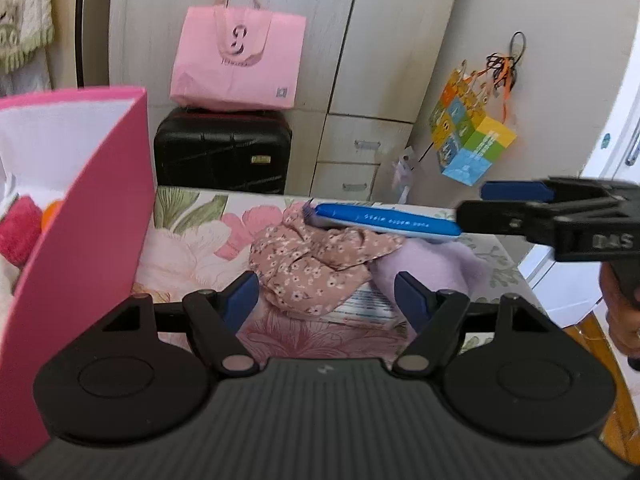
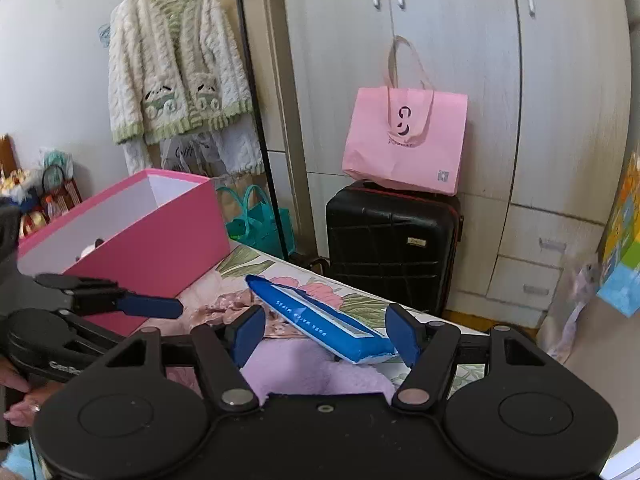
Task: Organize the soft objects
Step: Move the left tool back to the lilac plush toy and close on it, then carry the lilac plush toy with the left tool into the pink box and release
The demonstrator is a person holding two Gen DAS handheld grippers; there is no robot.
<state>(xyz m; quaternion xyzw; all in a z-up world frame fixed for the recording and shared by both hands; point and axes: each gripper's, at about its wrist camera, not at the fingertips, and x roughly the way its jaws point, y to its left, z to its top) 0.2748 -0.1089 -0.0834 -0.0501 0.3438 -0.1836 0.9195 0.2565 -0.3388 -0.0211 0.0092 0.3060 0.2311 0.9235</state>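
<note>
- Now the left tool hangs with its jaws wide and nothing in them, above a crumpled pink floral cloth on the flower-patterned surface.
- Beside the cloth lies a lilac fleece piece.
- The right tool, jaws apart, brackets a flat blue plastic packet; grip unclear.
- An open pink cardboard box stands at the left.

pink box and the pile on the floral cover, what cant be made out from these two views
- Pink box contents: left wrist view shows only a red fluffy thing and a bit of orange past the near wall; right wrist view shows just a white scrap.
- Printed pack under the floral cloth: mostly covered, print too blurred to read.
- Lilac fabric: cut off by the right gripper's body.
- Blue packet lettering: too small.
</note>
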